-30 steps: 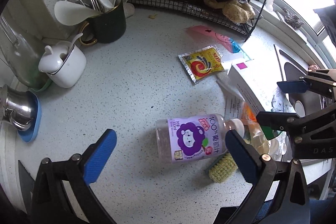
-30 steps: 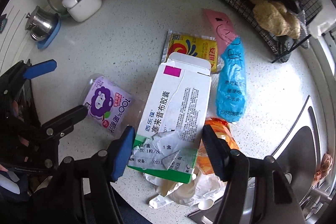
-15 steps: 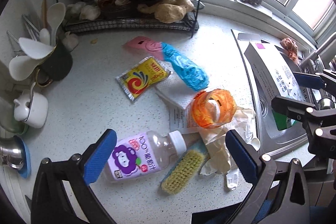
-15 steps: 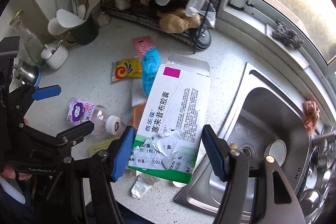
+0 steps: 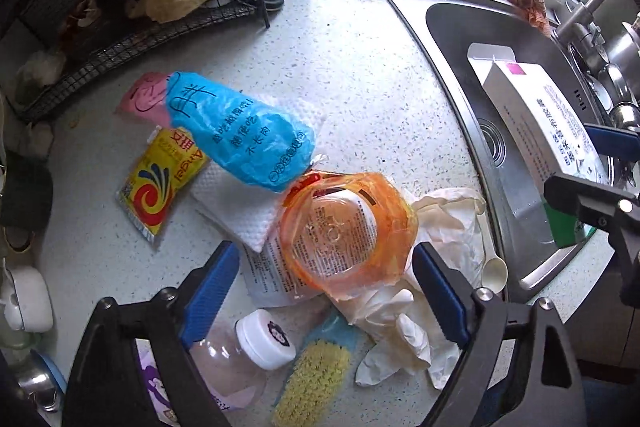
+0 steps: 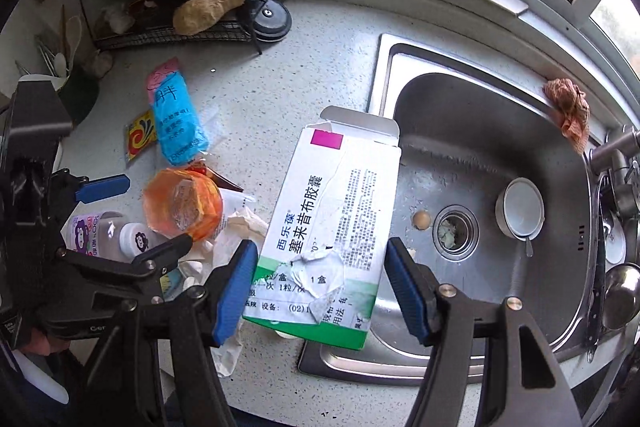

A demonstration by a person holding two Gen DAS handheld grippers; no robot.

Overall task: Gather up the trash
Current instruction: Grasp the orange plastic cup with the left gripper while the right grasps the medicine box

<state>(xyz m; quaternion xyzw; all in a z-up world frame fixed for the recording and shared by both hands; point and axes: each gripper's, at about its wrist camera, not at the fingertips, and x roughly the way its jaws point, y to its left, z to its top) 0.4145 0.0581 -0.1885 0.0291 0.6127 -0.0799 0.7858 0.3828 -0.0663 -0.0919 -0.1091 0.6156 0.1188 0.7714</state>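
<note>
Left wrist view: the left tongs (image 5: 326,291) stand apart, their jaws having just been closing a little, with nothing pressed between the pads. The crumpled orange wrapper (image 5: 346,233) lies directly ahead of them at lower centre, between the 2 blue pads, roughly round with no clear long axis, so I judge it the next pick and the left hand the nearer one. Around it on the speckled table (image 5: 352,67) I count 1 blue bag (image 5: 240,137) at centre left, its long axis running from upper left to lower right, 1 pink packet (image 5: 142,99) under its upper end, 1 yellow sachet (image 5: 164,183) at left, 1 white paper towel (image 5: 240,207), 1 printed leaflet (image 5: 266,277), 1 heap of white gloves (image 5: 404,323) at lower right, 1 clear bottle (image 5: 236,359) with a white cap and 1 yellow brush (image 5: 316,383) at the bottom edge. The sink (image 5: 460,39) fills the right side.

Right wrist view: the right tongs (image 6: 320,291) are clamped on 1 white and green medicine box (image 6: 332,223), pads on its 2 long sides, its long axis running up the frame away from the camera with the open flap at the far end. The box hangs over the left rim of the sink, which holds 1 small white bowl (image 6: 520,211). The rest of the litter lies at left of the frame, near the left tongs. No bin shows in either view.
</note>
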